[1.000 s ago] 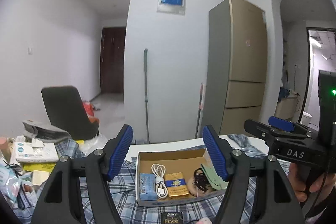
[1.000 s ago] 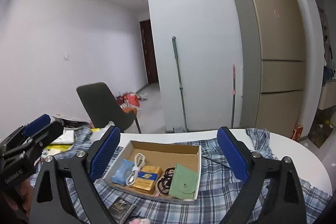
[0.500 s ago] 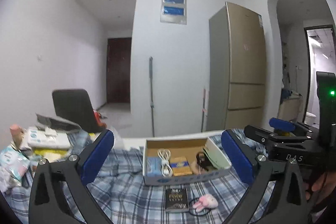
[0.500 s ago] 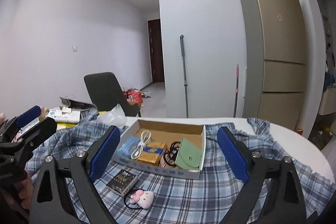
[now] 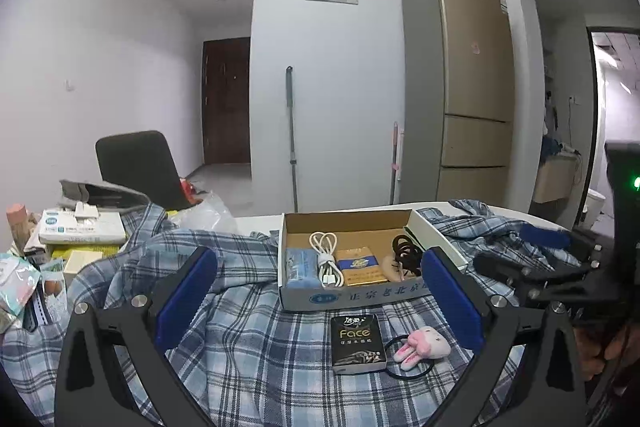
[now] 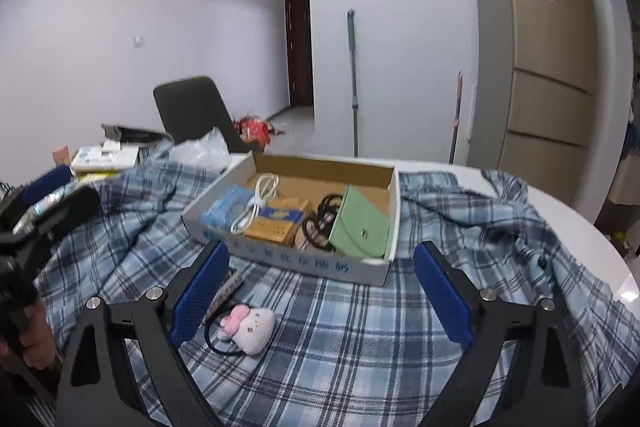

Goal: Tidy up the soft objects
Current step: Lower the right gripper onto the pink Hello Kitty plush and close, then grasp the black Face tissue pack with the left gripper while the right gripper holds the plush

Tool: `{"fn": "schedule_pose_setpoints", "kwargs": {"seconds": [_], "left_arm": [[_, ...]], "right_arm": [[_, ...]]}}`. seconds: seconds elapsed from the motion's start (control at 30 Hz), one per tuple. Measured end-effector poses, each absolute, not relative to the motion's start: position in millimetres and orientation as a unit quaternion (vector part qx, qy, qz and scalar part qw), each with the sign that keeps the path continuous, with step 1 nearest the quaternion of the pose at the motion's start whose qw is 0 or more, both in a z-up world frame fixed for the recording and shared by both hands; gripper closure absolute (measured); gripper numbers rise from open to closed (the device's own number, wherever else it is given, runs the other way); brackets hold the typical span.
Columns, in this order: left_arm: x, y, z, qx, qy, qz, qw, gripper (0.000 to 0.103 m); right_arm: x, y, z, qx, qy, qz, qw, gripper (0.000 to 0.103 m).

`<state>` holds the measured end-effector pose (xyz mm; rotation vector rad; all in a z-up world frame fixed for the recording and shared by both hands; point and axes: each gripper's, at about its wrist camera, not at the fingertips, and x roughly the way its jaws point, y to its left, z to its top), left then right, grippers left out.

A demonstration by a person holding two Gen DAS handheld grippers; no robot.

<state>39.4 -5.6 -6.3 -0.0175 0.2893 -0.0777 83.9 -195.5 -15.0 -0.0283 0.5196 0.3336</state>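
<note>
A pink and white plush bunny on a black hair loop [image 5: 420,343] [image 6: 250,327] lies on a blue plaid shirt [image 5: 256,339] [image 6: 380,339] spread over the table, beside a black "Face" tissue pack [image 5: 357,343]. Behind them stands an open cardboard box [image 5: 352,297] [image 6: 280,255] holding a blue pack, a white cable [image 5: 326,259], a gold-blue packet, black hair ties and a green pouch [image 6: 362,227]. My left gripper [image 5: 318,301] is open and empty above the shirt, in front of the box. My right gripper [image 6: 320,291] is open and empty, with the bunny by its left finger.
Boxes, packets and papers [image 5: 80,227] are piled at the table's left. A black chair [image 5: 140,167] stands behind the table. A tall fridge [image 5: 468,107] and a mop handle [image 5: 292,139] stand against the far wall. The white table edge [image 6: 592,239] curves at right.
Both grippers have pulled back from the box and tilted down. The tissue pack and bunny have come into view. The left jaws have opened wider.
</note>
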Motion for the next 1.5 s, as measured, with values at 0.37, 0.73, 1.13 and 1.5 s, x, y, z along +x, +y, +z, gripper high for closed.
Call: {"fn": "schedule_pose_setpoints", "kwargs": {"seconds": [0.37,0.73,1.13,1.5], "left_arm": [[48,3,-10,-0.030,0.166,-0.019,0.986,0.000],[54,8,-13,-0.037,0.182,-0.005,0.983,0.000],[53,5,-14,-0.031,0.180,-0.009,0.983,0.000],[62,10,-20,-0.038,0.201,-0.008,0.979,0.000]], "right_arm": [[89,-176,-36,-0.030,0.296,0.202,0.933,0.022],[95,-166,-46,-0.037,0.330,0.231,0.915,0.037],[107,-148,-72,-0.056,0.408,0.259,0.874,0.053],[107,-145,-75,-0.065,0.417,0.254,0.871,0.075]]}}
